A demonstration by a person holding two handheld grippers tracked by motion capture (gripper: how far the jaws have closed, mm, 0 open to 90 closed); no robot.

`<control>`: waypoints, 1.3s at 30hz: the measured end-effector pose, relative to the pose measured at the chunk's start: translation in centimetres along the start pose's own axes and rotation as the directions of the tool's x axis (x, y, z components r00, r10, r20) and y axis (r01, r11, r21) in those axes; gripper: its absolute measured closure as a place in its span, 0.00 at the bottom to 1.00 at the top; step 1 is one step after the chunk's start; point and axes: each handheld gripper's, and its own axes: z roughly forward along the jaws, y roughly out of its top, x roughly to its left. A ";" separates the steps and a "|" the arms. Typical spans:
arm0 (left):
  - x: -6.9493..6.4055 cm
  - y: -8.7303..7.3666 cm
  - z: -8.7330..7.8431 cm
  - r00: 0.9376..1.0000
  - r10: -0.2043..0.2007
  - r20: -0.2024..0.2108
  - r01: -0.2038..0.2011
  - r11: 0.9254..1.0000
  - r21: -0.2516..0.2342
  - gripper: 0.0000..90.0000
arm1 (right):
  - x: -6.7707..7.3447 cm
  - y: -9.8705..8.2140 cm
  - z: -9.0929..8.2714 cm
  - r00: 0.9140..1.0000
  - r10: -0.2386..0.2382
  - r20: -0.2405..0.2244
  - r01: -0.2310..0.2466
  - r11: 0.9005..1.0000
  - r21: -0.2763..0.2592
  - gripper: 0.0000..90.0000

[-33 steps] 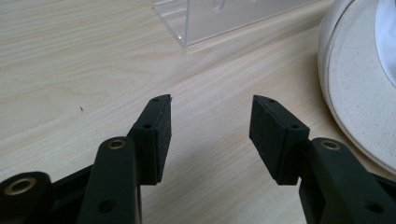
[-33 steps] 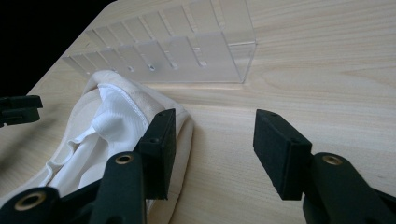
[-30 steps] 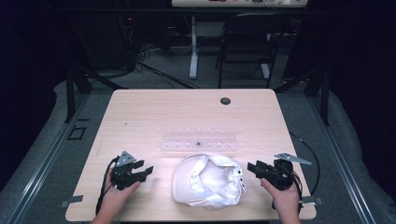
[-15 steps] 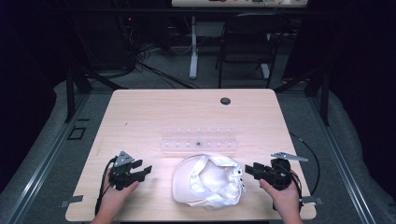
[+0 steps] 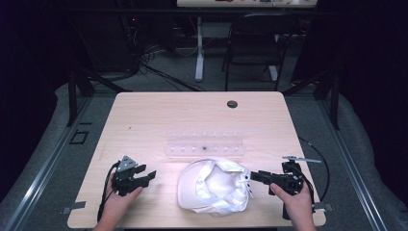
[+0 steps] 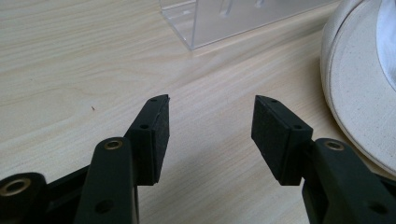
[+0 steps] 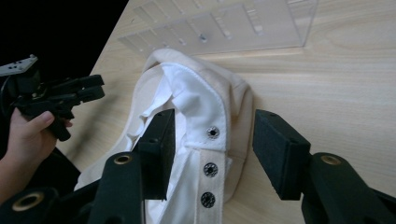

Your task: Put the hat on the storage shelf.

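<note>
Cap: a cream cap (image 5: 214,186) lies upside down near the table's (image 5: 159,115) front edge, between the two hands, its white lining (image 7: 187,100) facing up.
Strap: the snap strap (image 7: 211,158) at the back of the cap sits between the right gripper's jaws in the right gripper view, not yet pinched.
Step in hand: by my reading, taking hold of the cap's back edge at the strap.
Doing it well: close on the doubled band beside the snaps, not on the loose lining, which would slip out; keep the jaws low so both layers go in.
Right gripper (image 5: 254,176): jaws spread and just been opening, astride the strap without pressing it; it points level, toward the cap.
Left gripper (image 5: 148,176): jaws spread, nothing between them, just beside the cap's brim (image 6: 355,88) but apart from it.
Hands: both rest low near the front edge, wrists level.
Clear rack (image 5: 205,143): lies behind the cap, untouched.
</note>
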 end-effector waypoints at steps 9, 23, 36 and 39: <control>-0.1 0.0 0.1 1.000 0.002 -0.002 -0.002 1.000 0.007 0.52 | -1.1 -0.6 1.5 0.995 0.060 -0.081 -0.054 0.996 0.078 0.49; -0.2 0.0 0.3 1.000 0.019 -0.004 -0.019 1.000 0.020 0.52 | -1.7 -1.4 4.3 0.975 0.140 -0.175 -0.106 0.976 0.190 0.47; -0.1 0.0 0.2 1.000 0.010 -0.013 -0.010 1.000 0.015 0.52 | -0.9 -1.2 3.9 0.941 0.195 -0.276 -0.138 0.967 0.212 0.50; -0.1 -0.1 0.1 1.000 0.001 -0.017 0.000 1.000 0.007 0.51 | -0.7 -0.7 3.5 0.930 0.214 -0.297 -0.155 0.965 0.212 0.56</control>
